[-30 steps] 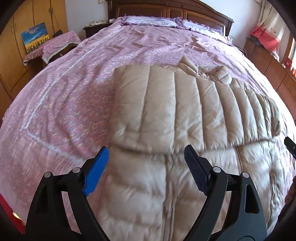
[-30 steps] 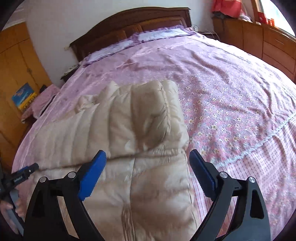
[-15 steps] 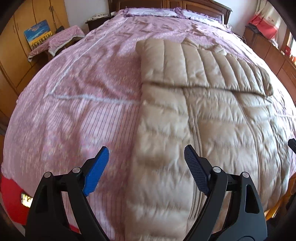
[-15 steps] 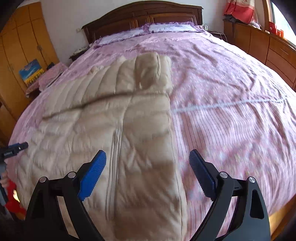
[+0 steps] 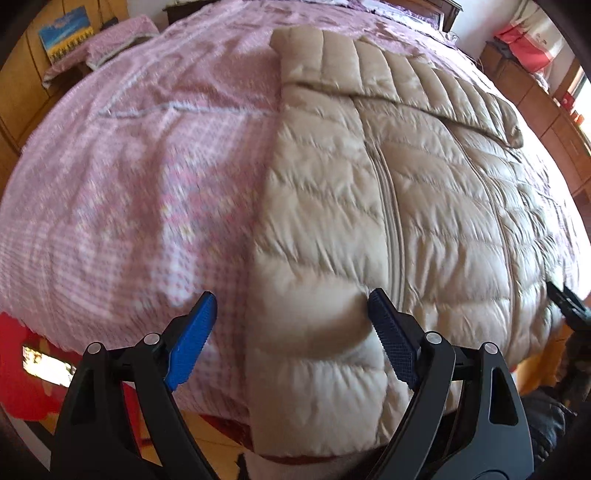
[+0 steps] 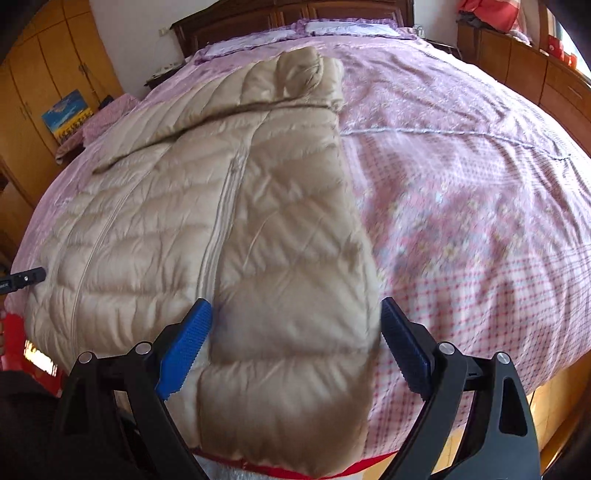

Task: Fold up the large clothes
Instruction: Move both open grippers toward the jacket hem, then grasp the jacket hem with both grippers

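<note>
A beige quilted down jacket (image 5: pixel 424 192) lies flat on the pink bed, its sleeves folded across its far end, its hem hanging over the bed's near edge. My left gripper (image 5: pixel 291 317) hovers open over the jacket's left hem corner, nothing pressed between the blue pads. The same jacket (image 6: pixel 229 206) fills the right wrist view. My right gripper (image 6: pixel 295 325) stands open above the right hem corner, its pads apart from the fabric. Each gripper's tip shows at the other view's edge.
The pink patterned bedspread (image 5: pixel 129 177) covers a wide bed with a dark wooden headboard (image 6: pixel 288 18). Wooden wardrobes (image 6: pixel 44 92) stand on the left, low wooden cabinets (image 6: pixel 517 59) on the right. Something red (image 5: pixel 26 369) lies by the floor below the bed's near edge.
Both grippers have drawn back from the folded sleeves toward the bed's near edge and tilted downward; the jacket's hem now lies under them. The jaws stay open.
</note>
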A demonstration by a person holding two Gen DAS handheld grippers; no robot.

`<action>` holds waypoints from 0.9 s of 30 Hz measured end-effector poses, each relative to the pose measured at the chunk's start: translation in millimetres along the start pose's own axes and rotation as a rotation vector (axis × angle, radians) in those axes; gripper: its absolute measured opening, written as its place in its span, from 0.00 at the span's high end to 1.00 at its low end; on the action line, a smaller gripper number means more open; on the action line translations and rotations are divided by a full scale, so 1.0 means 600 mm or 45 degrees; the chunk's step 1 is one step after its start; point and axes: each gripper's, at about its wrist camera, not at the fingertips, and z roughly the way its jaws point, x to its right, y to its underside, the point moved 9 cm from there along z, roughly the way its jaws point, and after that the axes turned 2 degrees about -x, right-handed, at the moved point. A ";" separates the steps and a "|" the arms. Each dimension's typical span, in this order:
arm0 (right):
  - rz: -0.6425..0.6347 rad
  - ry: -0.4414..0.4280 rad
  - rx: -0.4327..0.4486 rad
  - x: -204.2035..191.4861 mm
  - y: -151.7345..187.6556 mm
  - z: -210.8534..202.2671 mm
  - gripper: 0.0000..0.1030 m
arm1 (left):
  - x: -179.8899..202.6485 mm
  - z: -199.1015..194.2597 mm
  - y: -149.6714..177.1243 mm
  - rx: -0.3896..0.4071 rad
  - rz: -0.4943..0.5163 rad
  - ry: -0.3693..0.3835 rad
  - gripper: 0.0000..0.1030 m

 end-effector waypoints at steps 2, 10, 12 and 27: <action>-0.005 -0.016 -0.006 -0.004 0.005 -0.001 0.14 | 0.011 0.005 0.013 -0.037 -0.001 0.057 0.18; -0.047 -0.119 -0.033 -0.037 0.024 -0.005 0.14 | 0.064 -0.003 0.040 -0.055 0.072 0.219 0.19; -0.062 -0.140 -0.030 -0.048 0.024 -0.006 0.14 | 0.071 0.000 0.039 -0.051 0.089 0.223 0.19; -0.058 -0.199 0.147 -0.057 -0.027 -0.079 0.84 | 0.095 -0.070 0.006 0.084 0.152 0.230 0.84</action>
